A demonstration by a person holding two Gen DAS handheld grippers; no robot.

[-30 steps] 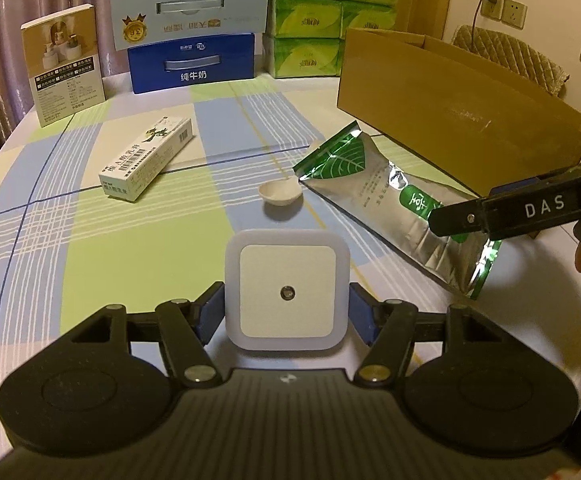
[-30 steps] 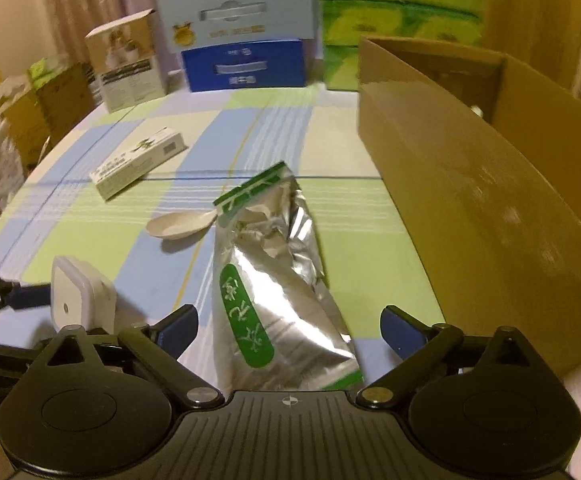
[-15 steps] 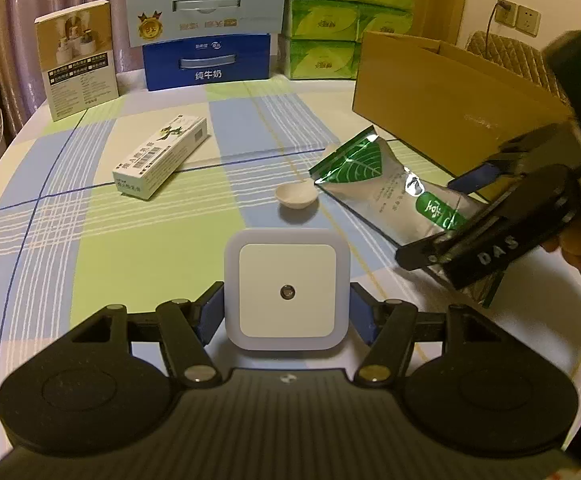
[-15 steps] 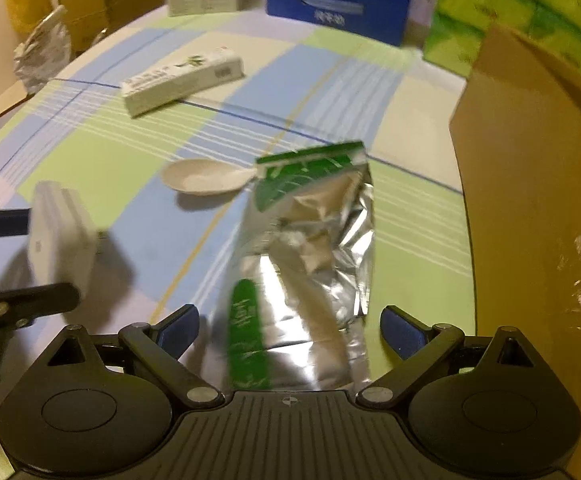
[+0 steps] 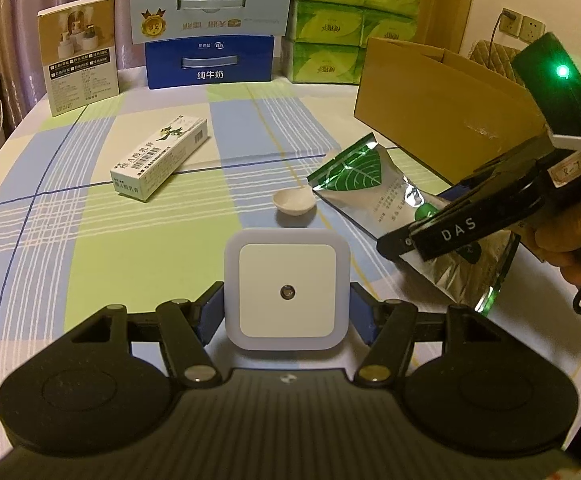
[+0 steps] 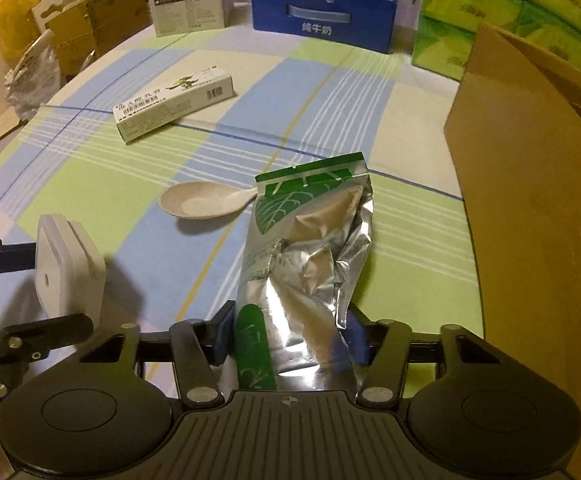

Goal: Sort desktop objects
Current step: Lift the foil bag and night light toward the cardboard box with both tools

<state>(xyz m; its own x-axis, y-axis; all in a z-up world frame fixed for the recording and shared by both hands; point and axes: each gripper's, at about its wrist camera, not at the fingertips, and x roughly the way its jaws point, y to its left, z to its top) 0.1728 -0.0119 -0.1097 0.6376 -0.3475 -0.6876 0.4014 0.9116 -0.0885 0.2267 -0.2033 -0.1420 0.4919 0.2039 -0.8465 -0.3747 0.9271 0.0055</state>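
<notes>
My left gripper [image 5: 287,312] is shut on a white square night light [image 5: 287,291], held above the checked tablecloth; it also shows in the right wrist view [image 6: 68,266]. My right gripper [image 6: 290,338] is shut on the near end of a silver and green foil pouch [image 6: 310,252], which lies on the table; the pouch also shows in the left wrist view [image 5: 374,186]. A white spoon [image 6: 204,202] lies just left of the pouch, its handle under the pouch's top edge. A white and green carton [image 6: 174,102] lies further back left.
An open brown cardboard box [image 6: 530,184] stands at the right, close to the pouch. At the table's far edge stand a blue milk carton [image 5: 210,60], a small product box [image 5: 78,54] and stacked green tissue packs [image 5: 354,20].
My right gripper has closed its fingers on the pouch's near end; before, it was open around it. The left gripper still holds the night light and has shifted slightly.
</notes>
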